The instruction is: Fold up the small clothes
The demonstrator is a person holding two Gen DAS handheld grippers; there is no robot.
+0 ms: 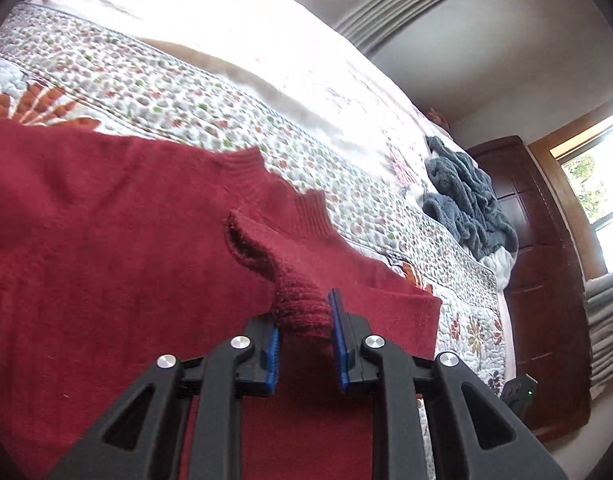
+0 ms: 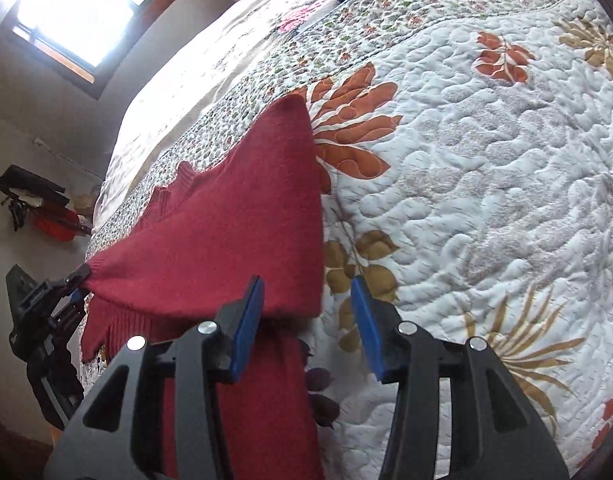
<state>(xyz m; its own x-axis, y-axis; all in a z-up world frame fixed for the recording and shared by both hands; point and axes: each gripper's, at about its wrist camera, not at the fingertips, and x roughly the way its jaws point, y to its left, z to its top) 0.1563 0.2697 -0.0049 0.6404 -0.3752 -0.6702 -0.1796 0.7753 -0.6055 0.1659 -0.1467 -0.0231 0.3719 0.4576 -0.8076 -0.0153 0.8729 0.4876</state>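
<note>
A red knit sweater [image 1: 106,248] lies spread on the floral quilt [image 1: 210,92] of a bed. My left gripper [image 1: 304,320] is shut on a bunched ribbed edge of the sweater, which sits between the blue pads [image 1: 340,332]. In the right wrist view the sweater [image 2: 234,232] stretches from its far corner down to the left gripper [image 2: 72,280], which pinches its left corner. My right gripper [image 2: 308,316] stands open at the sweater's near right edge. Its left finger [image 2: 248,320] is over the red fabric and its right finger [image 2: 366,320] is over the quilt [image 2: 486,160].
A crumpled grey-blue fleece blanket [image 1: 470,208] lies further along the bed. A dark wooden cabinet [image 1: 546,280] stands beyond the bed's end by a window. Dark and red items [image 2: 38,208] hang on the wall left of the bed.
</note>
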